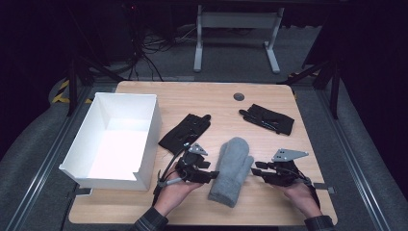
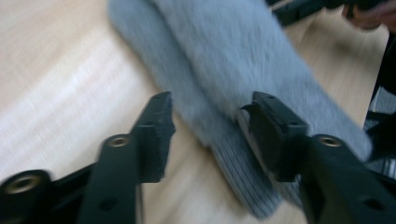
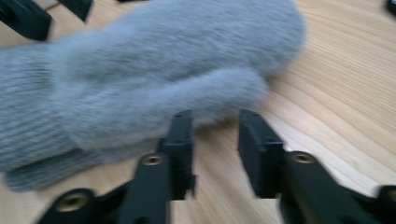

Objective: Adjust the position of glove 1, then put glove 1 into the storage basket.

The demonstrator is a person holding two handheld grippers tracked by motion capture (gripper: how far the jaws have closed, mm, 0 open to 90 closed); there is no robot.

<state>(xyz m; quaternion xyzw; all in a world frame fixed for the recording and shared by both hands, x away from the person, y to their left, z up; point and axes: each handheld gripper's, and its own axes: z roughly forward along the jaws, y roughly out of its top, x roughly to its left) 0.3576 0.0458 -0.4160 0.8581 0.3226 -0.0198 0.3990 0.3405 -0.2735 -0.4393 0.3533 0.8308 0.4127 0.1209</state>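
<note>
Grey mitten lies flat on the tabletop between the two grippers, cuff toward the person and rounded tip pointing away.

In the left gripper view the left gripper has its jaws standing apart, with nothing pressed between them. The mitten's ribbed cuff edge sits in the gap and just beyond it; the nearer jaw on the right of that view overlaps the knit, while the other jaw hangs over bare wood. Whether either jaw touches the fabric cannot be told through the blur.

In the right gripper view the right gripper also has its jaws apart and empty. The mitten's thumb lobe lies just ahead of the tips, its fuzzy edge near the left-hand jaw, and bare wood shows between the jaws.

From the high view, the left gripper points at the mitten's left side near the cuff, and the right gripper points at its right side by the thumb; each is held in a hand coming in from the bottom edge.

Farther out, a black glove lies just beyond the left gripper, a second black glove lies well apart toward the far right, and a white open box stands at the tabletop's left side.
</note>
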